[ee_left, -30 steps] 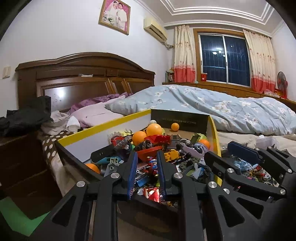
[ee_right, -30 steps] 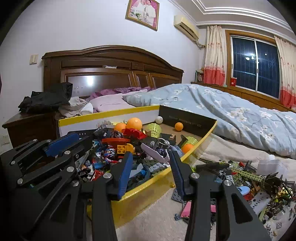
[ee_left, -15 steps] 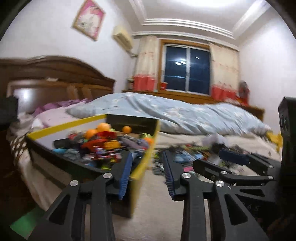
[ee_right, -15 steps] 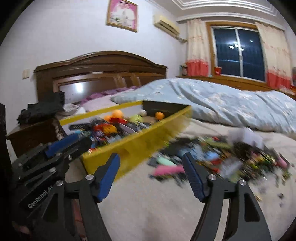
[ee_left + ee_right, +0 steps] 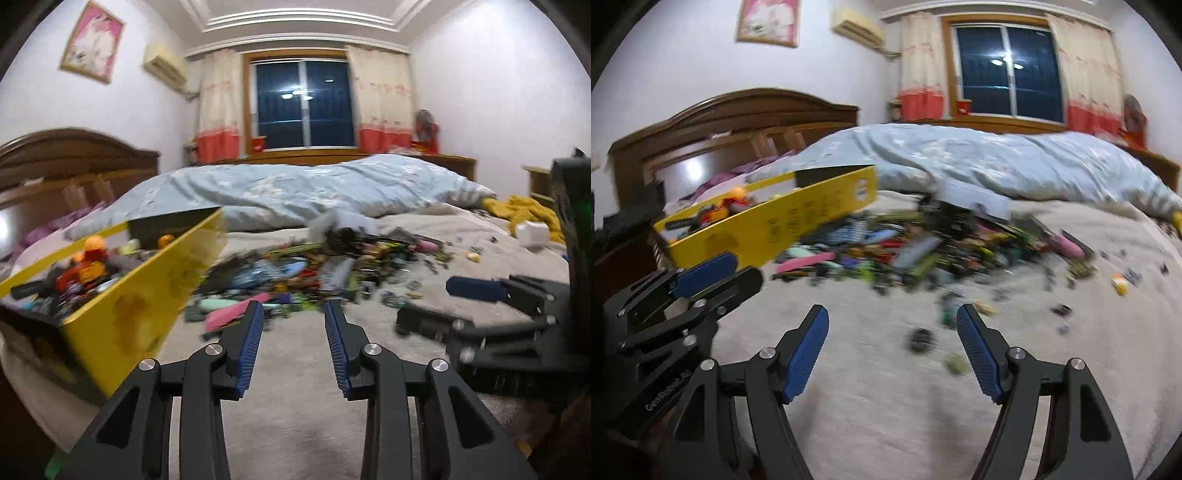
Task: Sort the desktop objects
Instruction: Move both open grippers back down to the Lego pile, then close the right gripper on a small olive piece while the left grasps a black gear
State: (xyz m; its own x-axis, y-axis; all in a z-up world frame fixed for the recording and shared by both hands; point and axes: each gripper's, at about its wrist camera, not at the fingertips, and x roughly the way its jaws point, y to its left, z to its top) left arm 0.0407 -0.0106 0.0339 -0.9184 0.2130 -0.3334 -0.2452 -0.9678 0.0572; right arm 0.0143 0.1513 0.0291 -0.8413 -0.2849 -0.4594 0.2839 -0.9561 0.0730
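Yellow box (image 5: 798,221) beside scattered toys (image 5: 923,251)

A light blue quilt (image 5: 314,192) lies rumpled across the bed, reaching toward the dark wooden headboard (image 5: 731,122) on the left. Behind it a night-dark window (image 5: 1008,85) sits between cream curtains (image 5: 380,96) with red hems. High on the white wall hang a framed picture (image 5: 92,44) and an air conditioner (image 5: 857,26) — both blurred. A mustard-yellow cloth (image 5: 528,210) is bunched at the bed's far right.

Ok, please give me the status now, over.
Left gripper open, empty. Right gripper open wider, empty. Toy pile loose on the bed, beside the yellow box. Nothing between jaws and pile.
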